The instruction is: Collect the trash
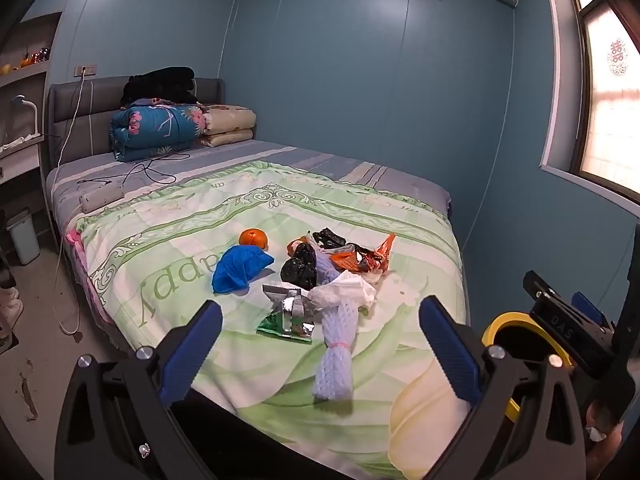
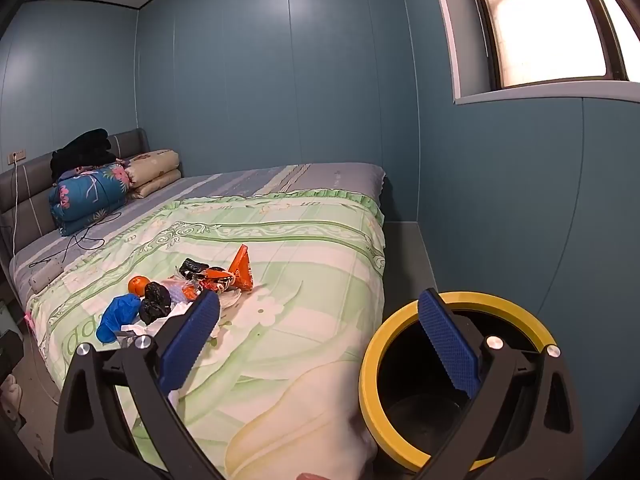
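Trash lies in a pile on the green bed cover (image 1: pixel 168 240): a blue plastic bag (image 1: pixel 238 270), a black bag (image 1: pixel 300 266), an orange wrapper (image 1: pixel 362 258), a white bag (image 1: pixel 344 290), a silver and green foil wrapper (image 1: pixel 288 314) and a pale foam net sleeve (image 1: pixel 336 348). An orange fruit (image 1: pixel 253 238) sits beside them. My left gripper (image 1: pixel 320 340) is open and empty, just short of the pile. My right gripper (image 2: pixel 320 336) is open and empty, right of the pile (image 2: pixel 192 284), next to a yellow-rimmed black bin (image 2: pixel 400 332) that also shows in the left wrist view (image 1: pixel 516 324).
Folded quilts (image 1: pixel 160 128) and dark clothes are stacked at the headboard. A power strip (image 1: pixel 102 198) with cables lies on the bed's left part. A small white bin (image 1: pixel 22 236) stands on the floor at left. A blue wall and window are at right.
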`<state>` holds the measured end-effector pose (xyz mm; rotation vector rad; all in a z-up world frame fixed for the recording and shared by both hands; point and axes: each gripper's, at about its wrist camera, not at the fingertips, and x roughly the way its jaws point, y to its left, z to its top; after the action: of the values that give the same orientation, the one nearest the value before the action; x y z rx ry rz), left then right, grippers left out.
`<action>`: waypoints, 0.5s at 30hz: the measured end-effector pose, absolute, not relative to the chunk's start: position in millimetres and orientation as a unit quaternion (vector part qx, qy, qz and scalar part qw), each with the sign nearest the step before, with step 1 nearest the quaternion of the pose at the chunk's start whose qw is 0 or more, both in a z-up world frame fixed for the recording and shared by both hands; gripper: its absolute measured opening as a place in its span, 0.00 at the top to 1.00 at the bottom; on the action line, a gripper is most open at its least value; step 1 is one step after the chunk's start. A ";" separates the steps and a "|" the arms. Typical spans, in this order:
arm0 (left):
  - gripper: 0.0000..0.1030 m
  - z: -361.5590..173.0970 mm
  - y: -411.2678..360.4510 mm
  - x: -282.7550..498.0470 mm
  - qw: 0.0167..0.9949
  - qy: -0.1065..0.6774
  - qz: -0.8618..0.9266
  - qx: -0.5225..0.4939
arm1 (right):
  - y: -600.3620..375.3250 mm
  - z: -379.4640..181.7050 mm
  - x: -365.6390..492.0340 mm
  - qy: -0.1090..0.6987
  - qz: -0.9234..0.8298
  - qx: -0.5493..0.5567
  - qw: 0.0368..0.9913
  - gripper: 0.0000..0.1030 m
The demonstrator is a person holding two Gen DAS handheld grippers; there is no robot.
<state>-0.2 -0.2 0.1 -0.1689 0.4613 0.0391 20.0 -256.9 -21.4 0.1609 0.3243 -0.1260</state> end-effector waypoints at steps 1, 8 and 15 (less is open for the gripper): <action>0.08 0.1 -0.5 -0.2 0.970 0.229 0.021 -0.083 | -256.9 -21.5 20.0 0.161 -0.063 0.080 0.982 0.08; 0.08 -1.0 0.6 -1.1 0.969 0.230 0.018 -0.085 | -257.0 -21.6 20.2 0.162 -0.063 0.082 0.981 0.08; 0.08 1.7 -1.5 -3.0 0.969 0.230 0.019 -0.086 | -257.3 -21.0 20.5 0.162 -0.063 0.082 0.981 0.08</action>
<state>-3.0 -1.5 1.7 -0.1739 0.4645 0.0383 20.5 -257.3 -21.0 0.1645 0.3270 -0.1267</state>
